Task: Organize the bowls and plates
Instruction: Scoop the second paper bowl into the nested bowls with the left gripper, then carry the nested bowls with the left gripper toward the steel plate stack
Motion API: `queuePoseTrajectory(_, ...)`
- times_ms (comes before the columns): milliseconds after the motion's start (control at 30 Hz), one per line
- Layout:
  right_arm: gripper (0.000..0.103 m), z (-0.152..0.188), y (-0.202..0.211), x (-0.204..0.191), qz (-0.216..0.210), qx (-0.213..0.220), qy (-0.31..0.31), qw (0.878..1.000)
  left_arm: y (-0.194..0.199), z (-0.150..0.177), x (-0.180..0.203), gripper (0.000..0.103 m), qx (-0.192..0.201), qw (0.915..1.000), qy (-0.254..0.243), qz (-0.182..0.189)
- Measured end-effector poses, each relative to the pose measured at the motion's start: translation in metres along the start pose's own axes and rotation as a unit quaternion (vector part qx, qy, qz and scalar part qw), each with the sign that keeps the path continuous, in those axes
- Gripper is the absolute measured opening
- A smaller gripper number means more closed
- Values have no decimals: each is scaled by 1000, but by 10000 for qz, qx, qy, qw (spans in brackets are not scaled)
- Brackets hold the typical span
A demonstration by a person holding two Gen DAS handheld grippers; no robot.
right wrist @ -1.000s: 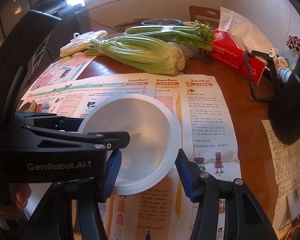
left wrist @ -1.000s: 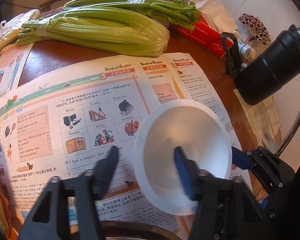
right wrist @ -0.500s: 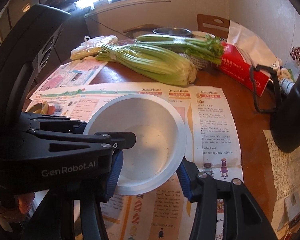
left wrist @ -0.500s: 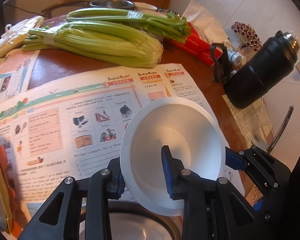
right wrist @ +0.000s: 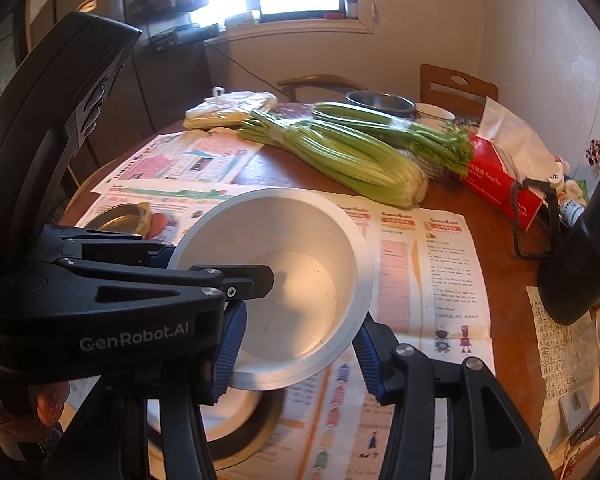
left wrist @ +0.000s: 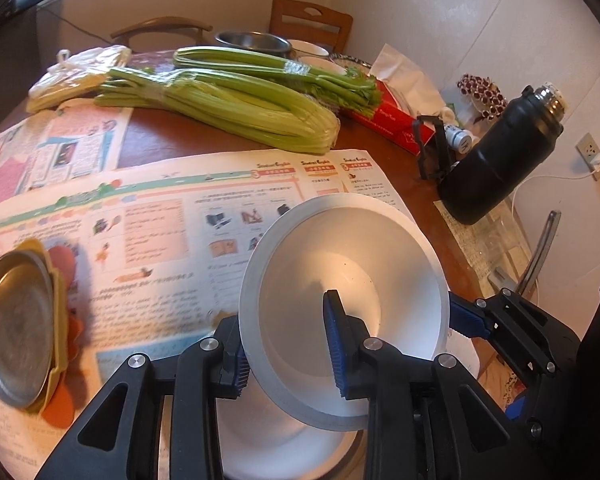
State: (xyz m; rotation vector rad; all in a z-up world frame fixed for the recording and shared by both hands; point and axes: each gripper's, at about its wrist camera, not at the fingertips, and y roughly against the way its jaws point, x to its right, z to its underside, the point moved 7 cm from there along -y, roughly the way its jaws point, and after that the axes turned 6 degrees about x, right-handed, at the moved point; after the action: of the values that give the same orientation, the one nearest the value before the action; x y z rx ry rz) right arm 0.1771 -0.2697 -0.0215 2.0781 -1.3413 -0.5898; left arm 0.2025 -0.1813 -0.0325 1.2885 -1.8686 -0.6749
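Observation:
A white bowl [left wrist: 352,264] hangs tilted above the newspaper-covered table [left wrist: 220,144]. My left gripper [left wrist: 284,308] is shut on its near rim, one blue pad inside and one outside. In the right wrist view the same bowl [right wrist: 300,248] sits between the pads of my right gripper [right wrist: 300,316], which is shut on its lower body. One right gripper finger [left wrist: 464,318] shows against the bowl's right side. Beneath it lies another white bowl [left wrist: 260,440] in a dark-rimmed dish. A metal plate [left wrist: 16,328] rests on a yellow plate at the left.
Two celery bunches [left wrist: 240,104] lie across the back of the table, with a red tissue box [left wrist: 388,120] and a black flask [left wrist: 500,160] to the right. A metal bowl [left wrist: 252,42] and chairs stand at the far edge. Newspaper sheets [left wrist: 140,216] cover the middle.
My left gripper closed on the bowl's rim. Both grippers then rose and drew back with the bowl, lifting it off the newspaper. The white bowl below and the metal plate came into view.

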Motion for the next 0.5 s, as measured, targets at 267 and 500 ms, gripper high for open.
queuePoseTrajectory(267,52,6,16,-32,-67,83,233,9997,28,20,-13,32,132,9998,109,-26)
queuePoseTrajectory(500,53,19,25,-49,-136,50,309,9994,39,40,-18,32,100,9998,171,-22)
